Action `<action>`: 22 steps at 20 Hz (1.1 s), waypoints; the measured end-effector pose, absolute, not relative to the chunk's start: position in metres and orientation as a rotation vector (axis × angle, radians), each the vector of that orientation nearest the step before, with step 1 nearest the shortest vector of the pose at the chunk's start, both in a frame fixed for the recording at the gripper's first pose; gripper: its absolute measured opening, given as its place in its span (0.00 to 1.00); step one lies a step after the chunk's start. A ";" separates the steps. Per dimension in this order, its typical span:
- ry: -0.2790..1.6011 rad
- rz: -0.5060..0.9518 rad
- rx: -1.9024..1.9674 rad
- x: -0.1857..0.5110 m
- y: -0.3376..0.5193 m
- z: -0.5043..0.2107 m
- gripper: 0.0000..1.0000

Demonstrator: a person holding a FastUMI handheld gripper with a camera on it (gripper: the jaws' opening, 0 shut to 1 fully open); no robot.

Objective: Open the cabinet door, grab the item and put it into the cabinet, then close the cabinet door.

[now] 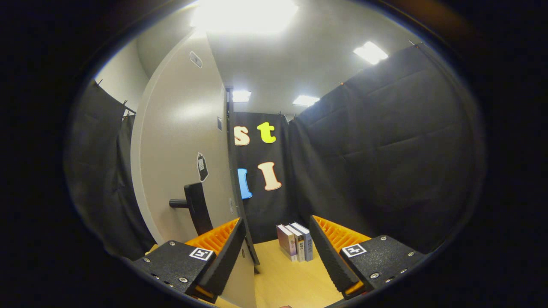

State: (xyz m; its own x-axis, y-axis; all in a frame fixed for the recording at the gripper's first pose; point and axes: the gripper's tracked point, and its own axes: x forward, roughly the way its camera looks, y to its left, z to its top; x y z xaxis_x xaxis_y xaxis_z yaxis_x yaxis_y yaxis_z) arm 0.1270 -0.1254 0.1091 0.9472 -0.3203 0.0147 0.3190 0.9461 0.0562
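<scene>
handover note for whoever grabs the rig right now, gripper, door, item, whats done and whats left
Gripper: open, holding nothing.
Cabinet door: beige panel just ahead of the left finger, its black handle not gripped. Whether it is open or shut cannot be told from here.
Books: three standing upright together on the wooden table, beyond the fingers, untouched.
Done: nothing confirmed.
Left: open the door if it is shut, grab the item, place it inside, close the door.

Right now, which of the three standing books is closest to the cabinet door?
The pale pinkish book, at the row's door-side end. The other two stand further from the cabinet door. The open gripper holds nothing; the books stand beyond its fingers.
</scene>
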 end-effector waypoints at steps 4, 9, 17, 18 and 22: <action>-0.007 -0.219 0.068 0.143 -0.084 0.105 0.93; 0.010 -0.138 0.090 0.171 -0.042 0.102 0.93; 0.045 0.001 0.112 0.216 0.020 0.094 0.94; 0.047 0.014 0.105 0.221 0.029 0.094 0.95; 0.068 0.068 0.081 0.239 0.061 0.087 0.95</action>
